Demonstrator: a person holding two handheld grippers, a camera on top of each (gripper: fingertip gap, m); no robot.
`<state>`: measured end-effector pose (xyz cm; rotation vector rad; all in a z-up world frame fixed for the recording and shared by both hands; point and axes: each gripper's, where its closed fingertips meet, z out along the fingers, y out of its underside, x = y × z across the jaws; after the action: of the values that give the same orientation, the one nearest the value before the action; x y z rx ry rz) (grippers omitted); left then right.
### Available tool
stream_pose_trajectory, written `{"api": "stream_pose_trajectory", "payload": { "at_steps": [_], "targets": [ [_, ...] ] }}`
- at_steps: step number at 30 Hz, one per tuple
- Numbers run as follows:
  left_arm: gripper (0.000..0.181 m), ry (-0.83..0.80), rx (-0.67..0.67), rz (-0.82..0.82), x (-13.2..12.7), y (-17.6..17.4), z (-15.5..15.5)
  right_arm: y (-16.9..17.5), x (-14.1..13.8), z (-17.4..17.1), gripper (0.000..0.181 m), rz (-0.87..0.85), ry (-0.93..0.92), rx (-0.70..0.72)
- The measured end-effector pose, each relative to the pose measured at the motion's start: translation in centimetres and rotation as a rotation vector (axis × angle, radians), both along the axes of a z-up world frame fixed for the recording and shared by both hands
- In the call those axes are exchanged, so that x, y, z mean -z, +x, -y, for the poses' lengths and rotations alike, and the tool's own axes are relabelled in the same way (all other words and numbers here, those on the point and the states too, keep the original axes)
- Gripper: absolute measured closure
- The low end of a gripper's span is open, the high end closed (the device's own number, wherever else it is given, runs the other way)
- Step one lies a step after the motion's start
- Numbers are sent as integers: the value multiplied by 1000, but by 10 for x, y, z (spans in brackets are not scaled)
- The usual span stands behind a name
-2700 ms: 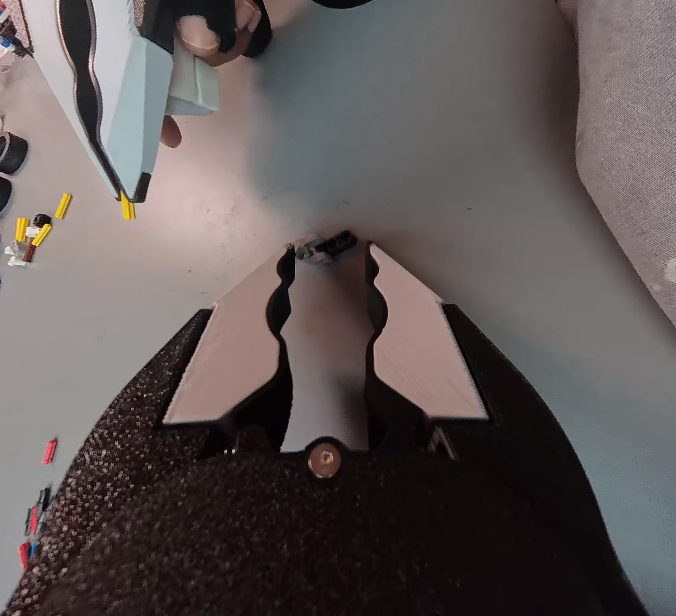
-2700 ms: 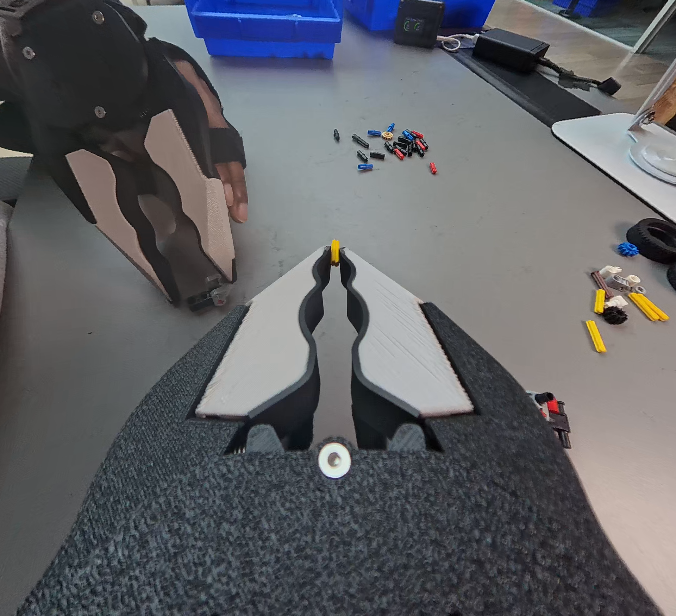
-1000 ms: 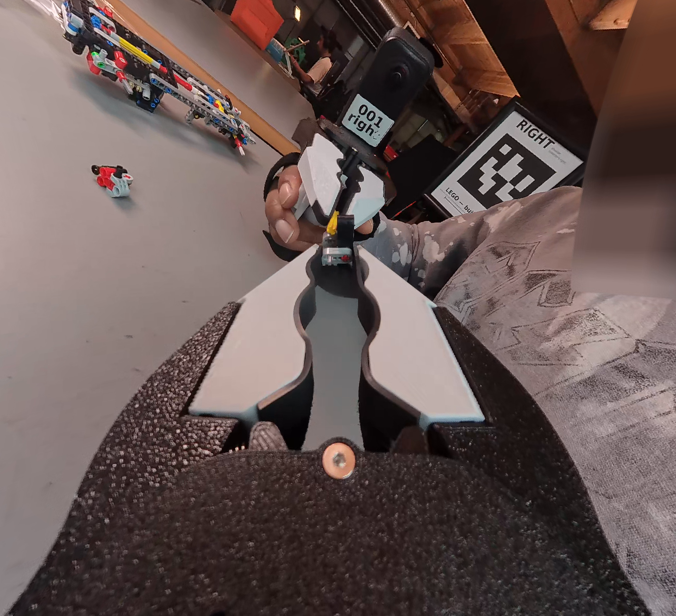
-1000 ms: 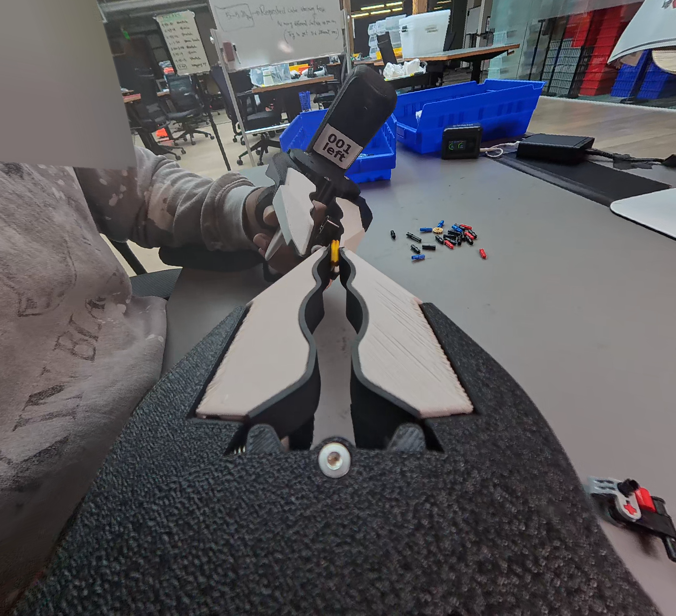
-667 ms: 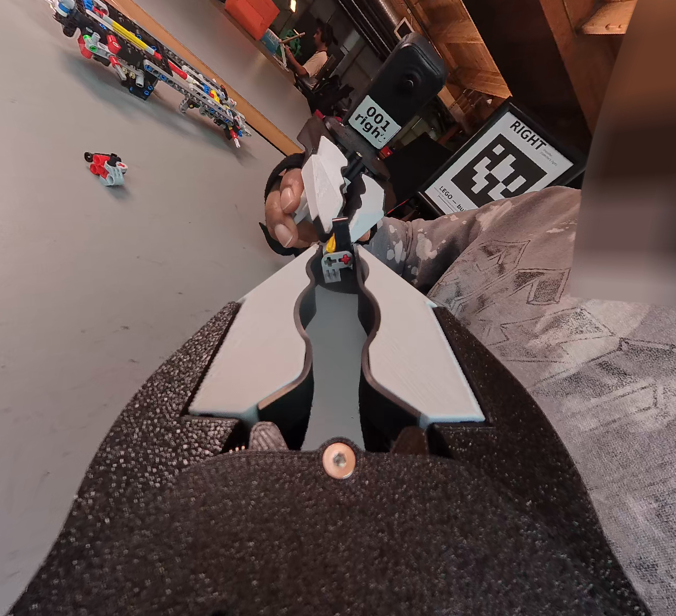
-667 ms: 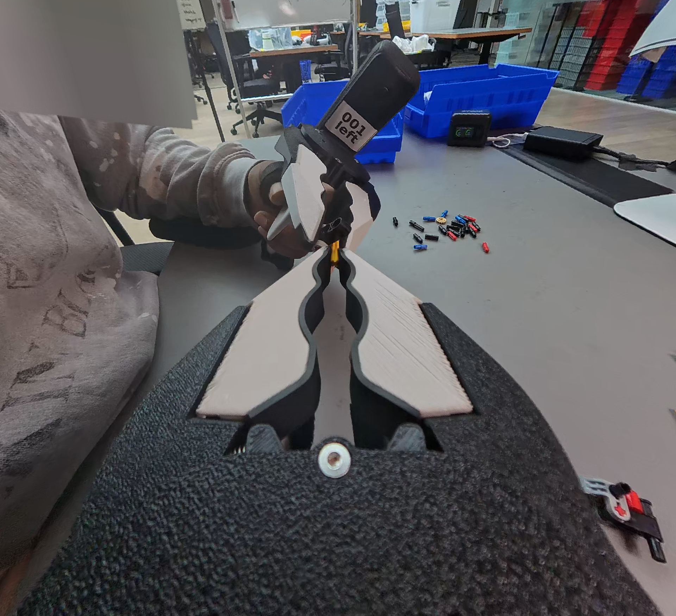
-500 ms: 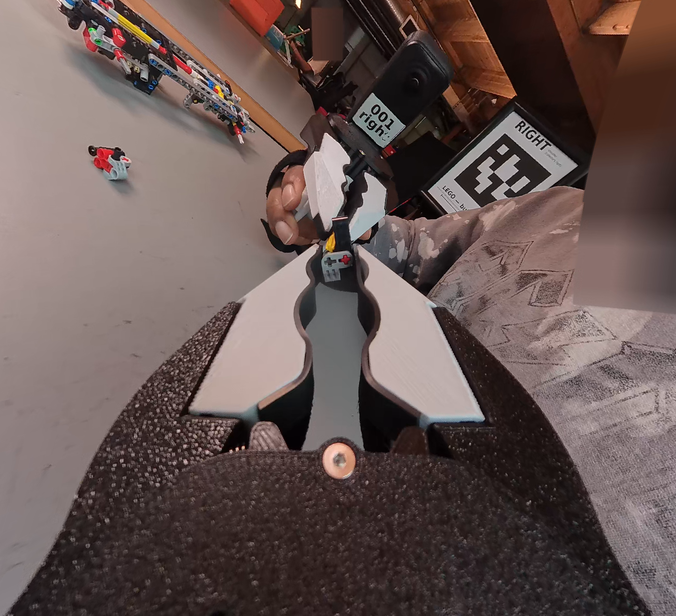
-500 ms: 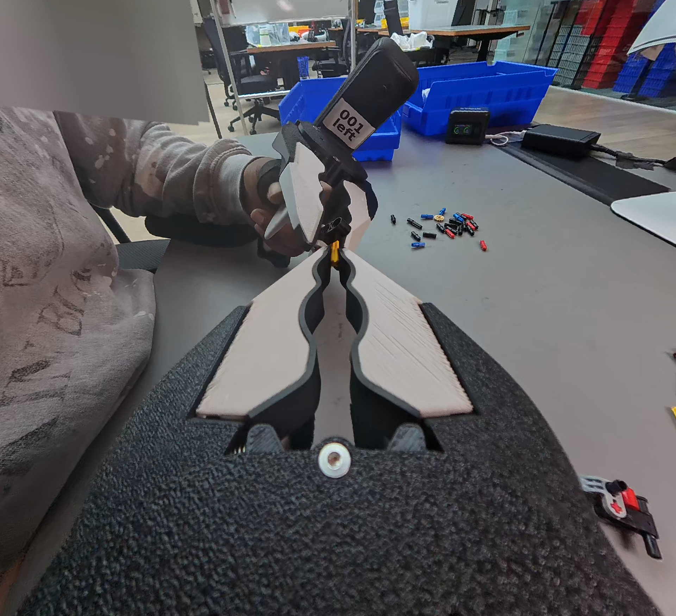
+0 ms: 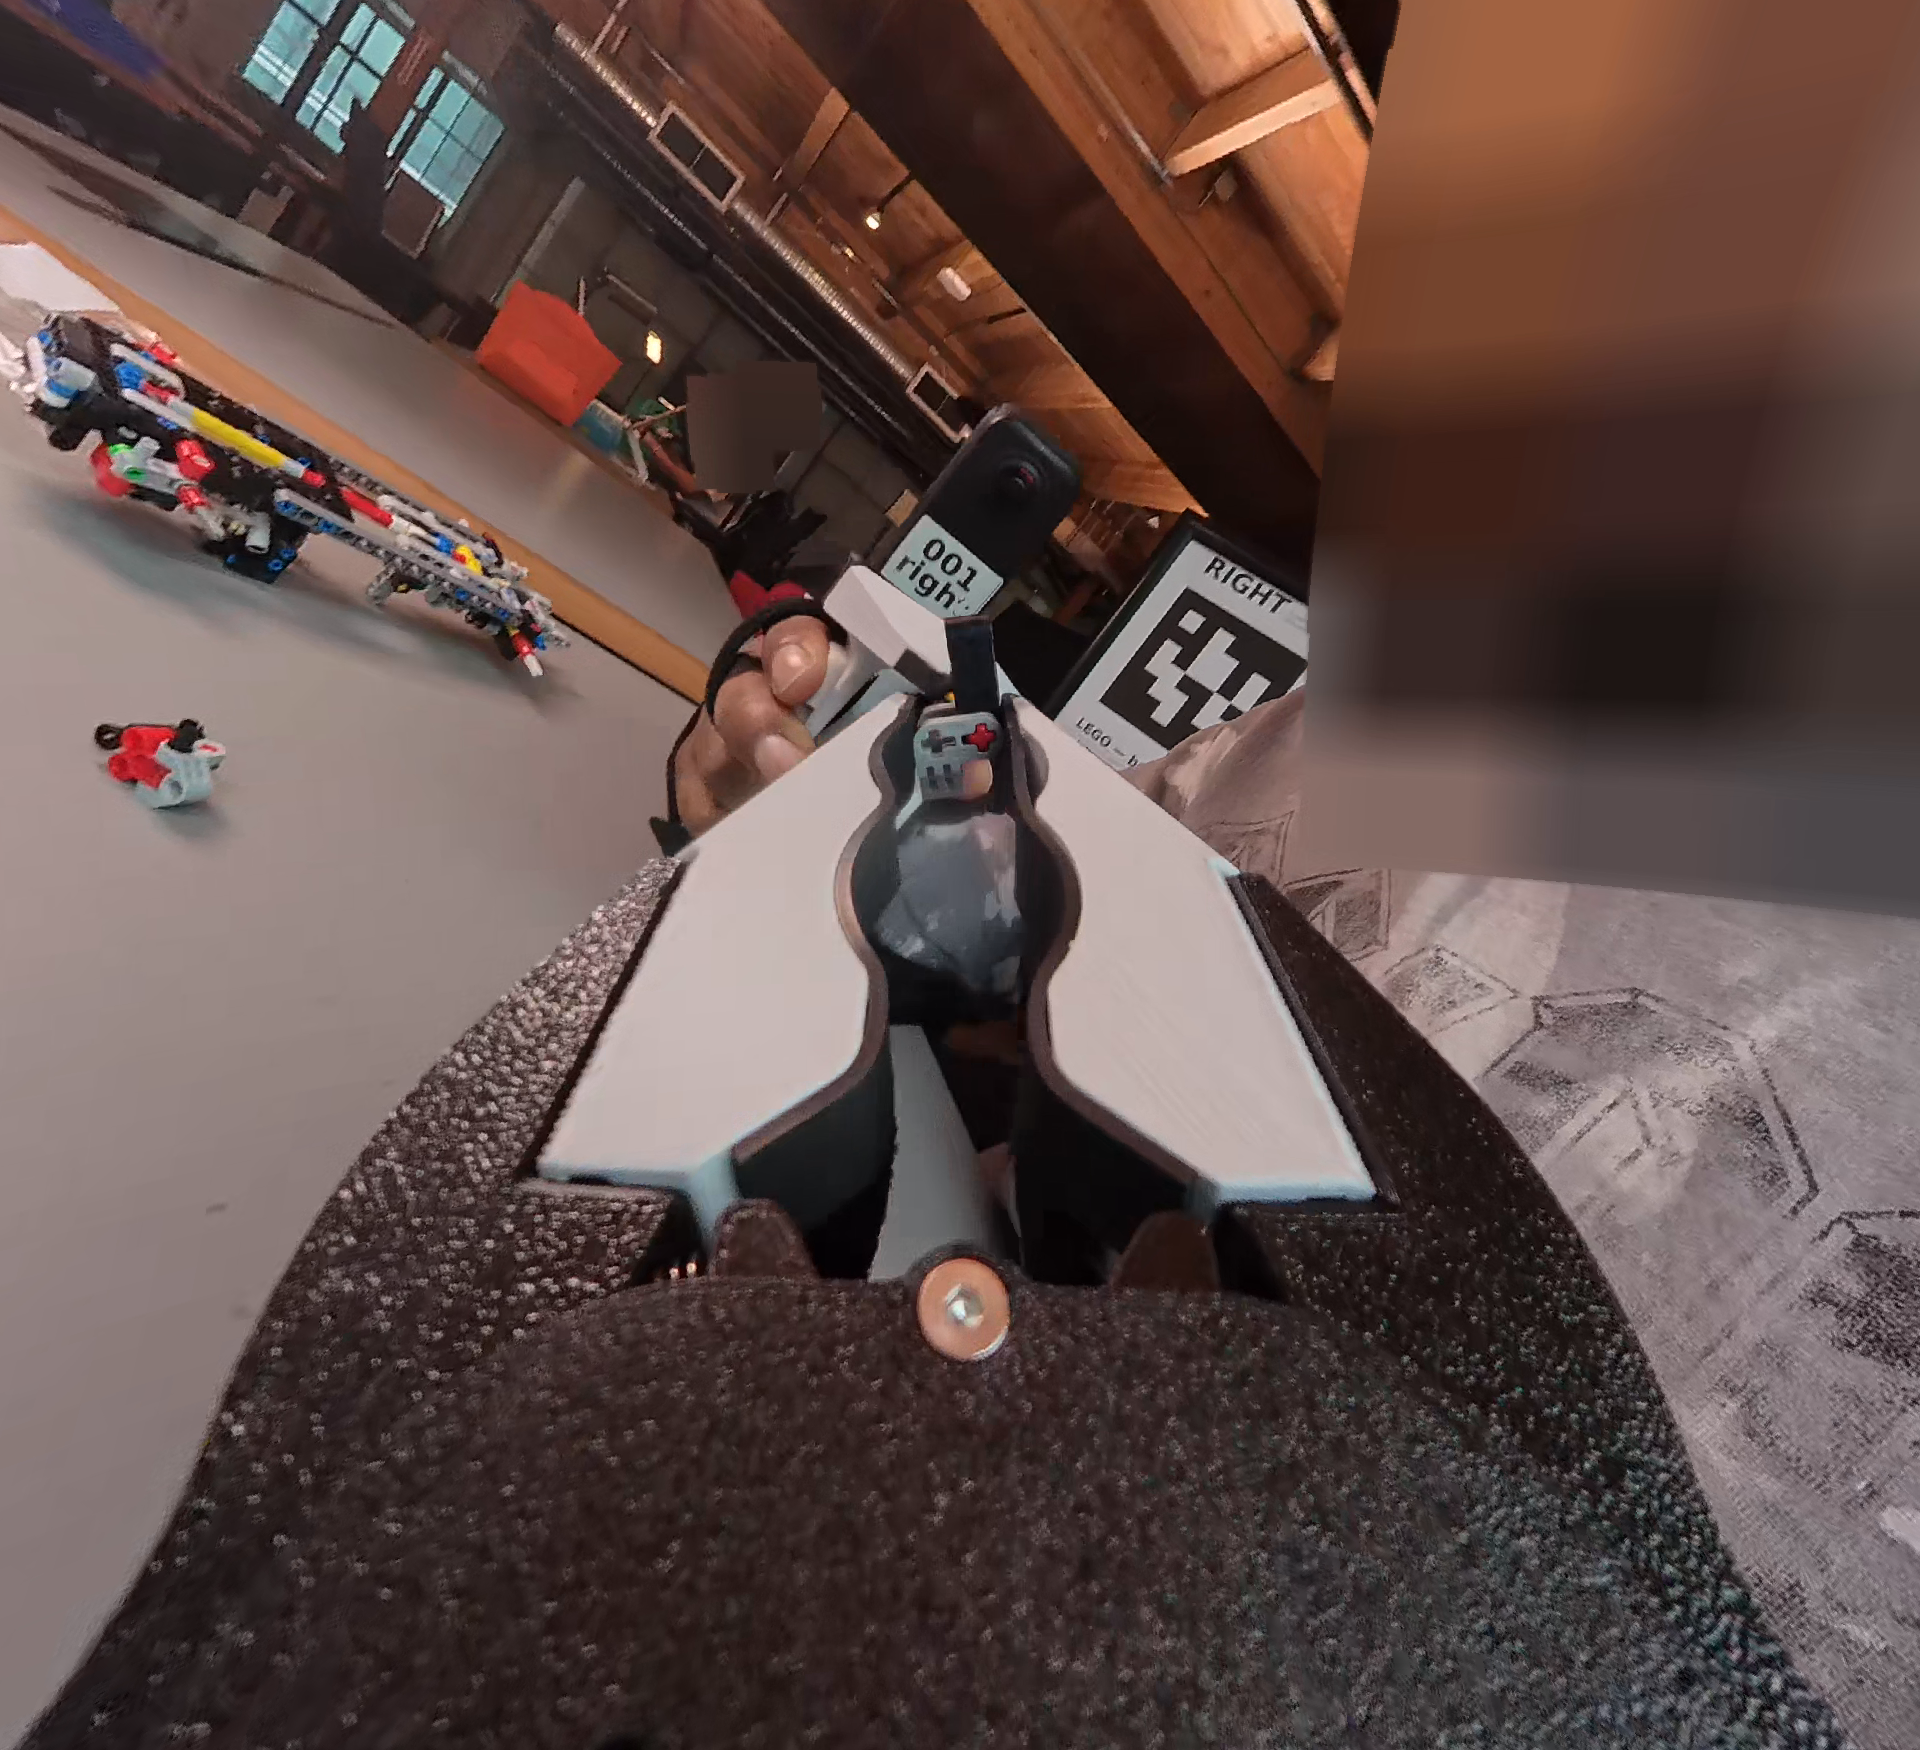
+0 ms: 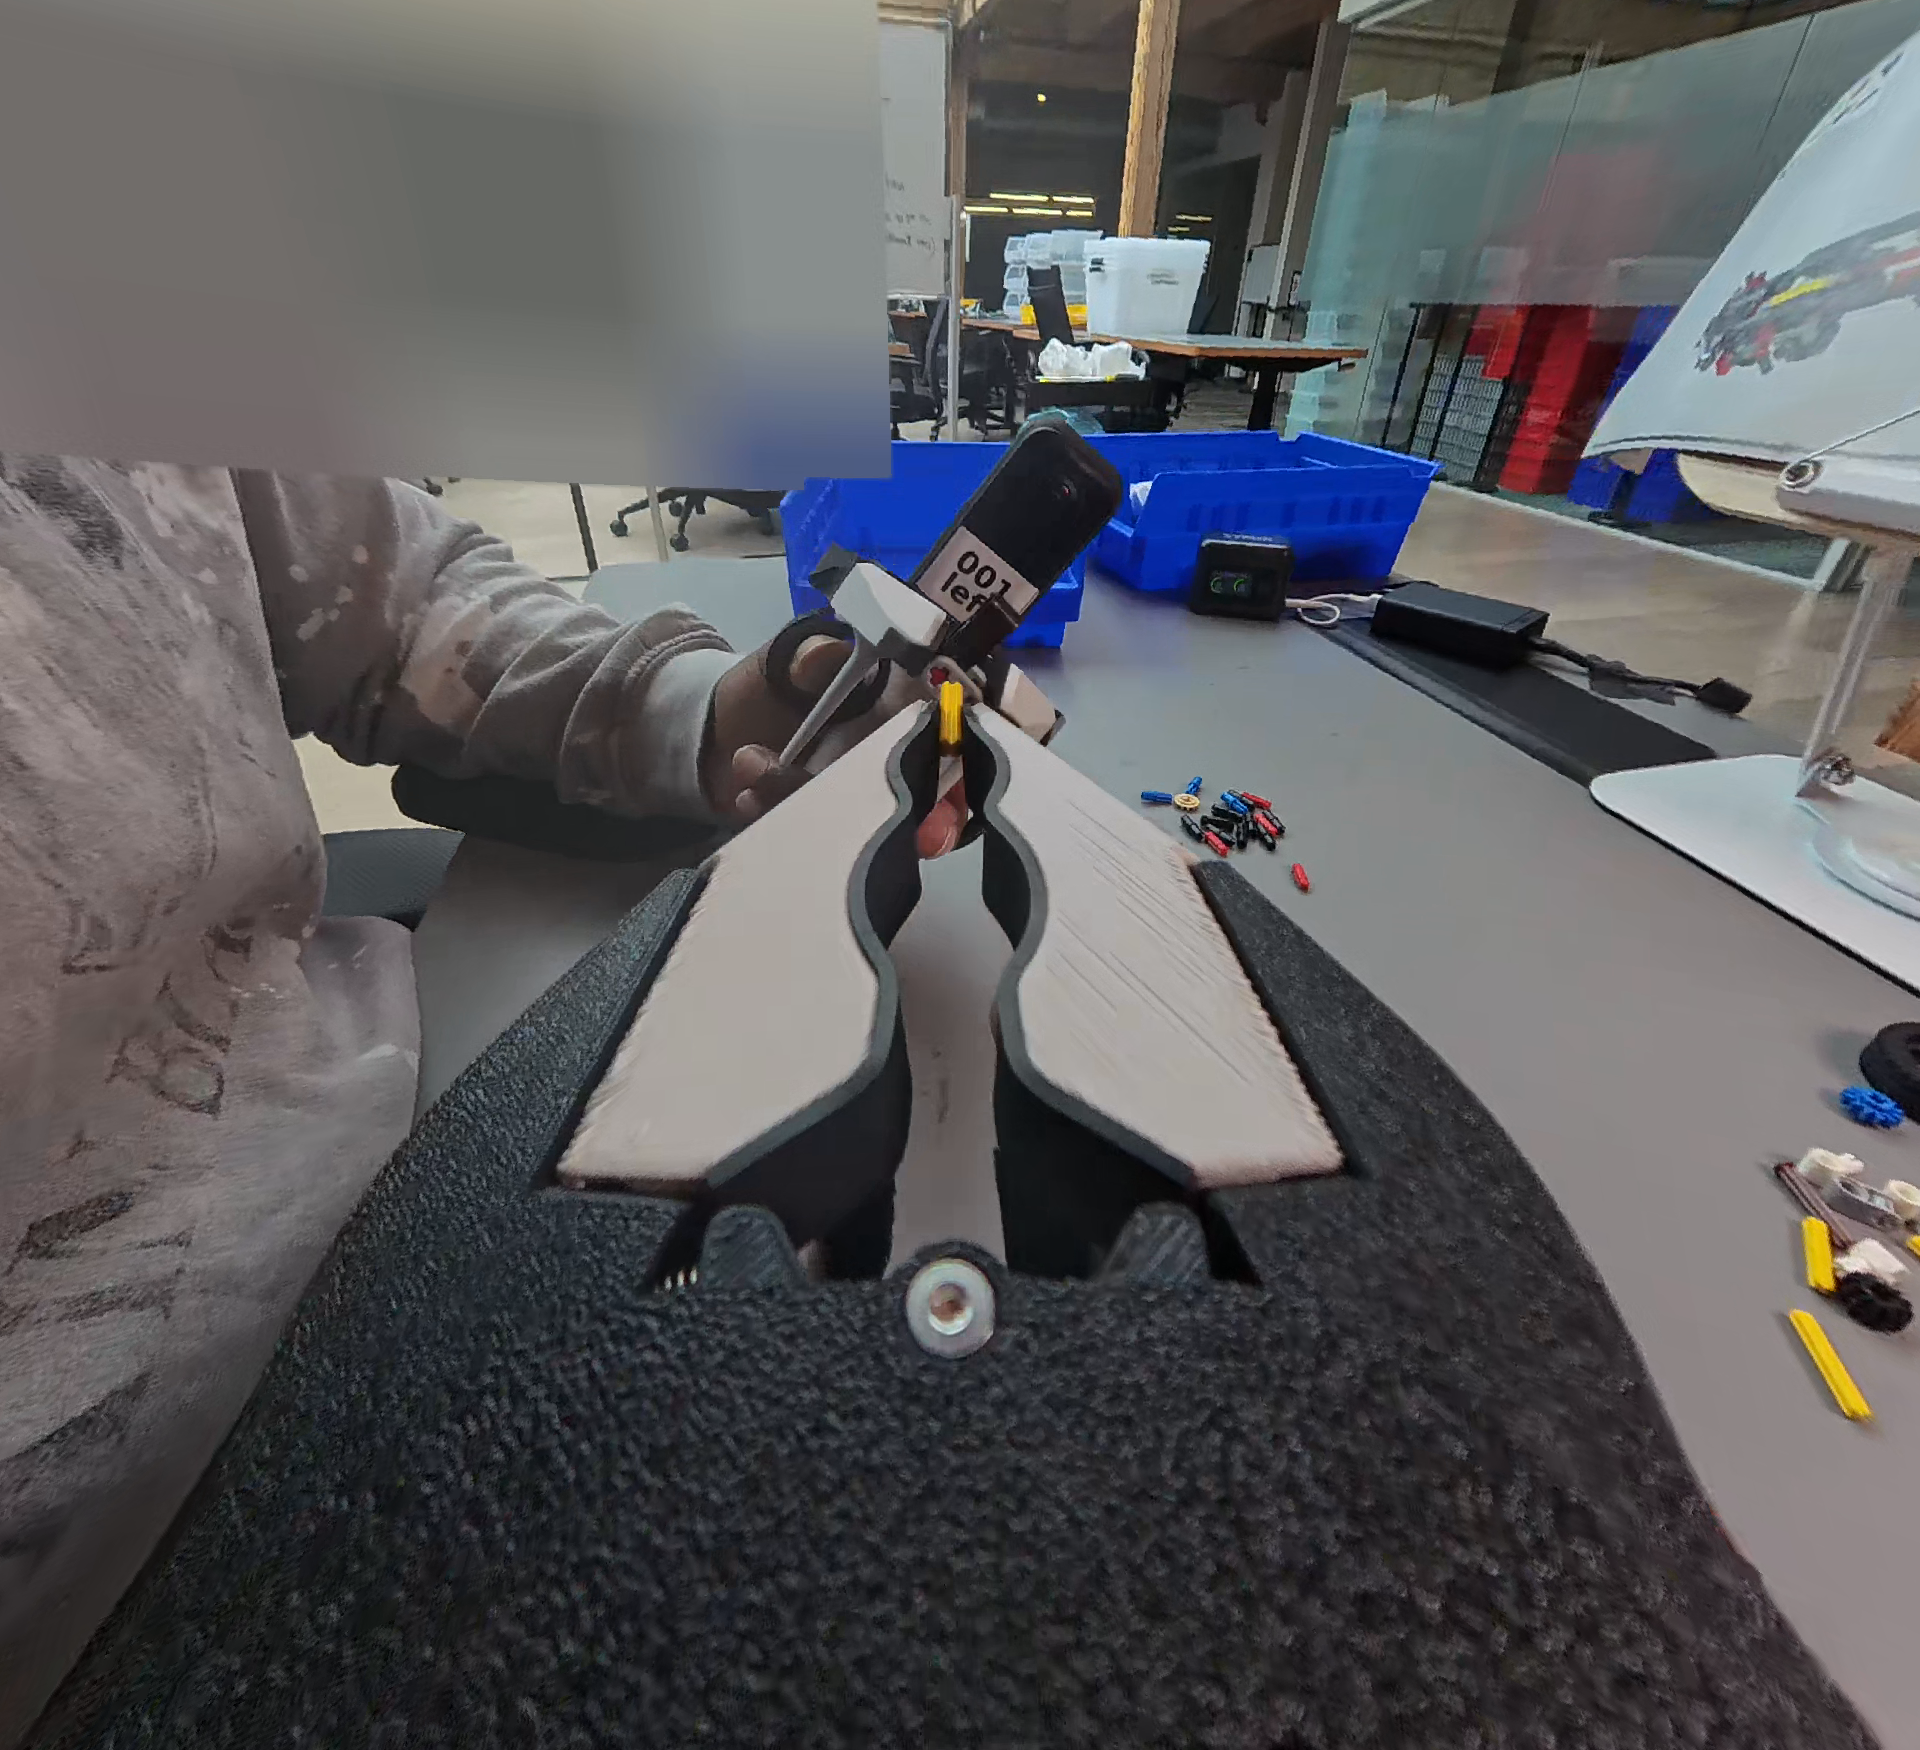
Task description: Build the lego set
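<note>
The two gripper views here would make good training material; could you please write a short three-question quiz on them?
1. True or false: the right gripper is shut on a yellow peg.
2. What does the left gripper hold? A) a black tyre B) a small grey piece with a red pin C) a blue gear
3. Fill in: the long, partly built model lies on the ____.

Key:
1. True; the peg is pinched at the fingertips.
2. B, the small grey piece with a red pin.
3. The grey table, beyond a small red and grey piece.
</note>
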<state>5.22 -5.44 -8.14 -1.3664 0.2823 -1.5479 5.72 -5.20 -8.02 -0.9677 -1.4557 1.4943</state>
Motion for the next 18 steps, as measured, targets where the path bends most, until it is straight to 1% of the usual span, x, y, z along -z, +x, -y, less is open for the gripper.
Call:
{"api": "stream_pose_trajectory", "payload": {
  "at_steps": [4,7,18],
  "targets": [
    [167,42,22,41,-7,6,2,1,-10,8,179,-32,14,7],
    [167,59,27,64,-11,8,3,2,-5,6,179,-12,37,17],
    [168,160,2,-35,-8,12,7,5,-7,11,179,-5,34,-1]
  ]
}}
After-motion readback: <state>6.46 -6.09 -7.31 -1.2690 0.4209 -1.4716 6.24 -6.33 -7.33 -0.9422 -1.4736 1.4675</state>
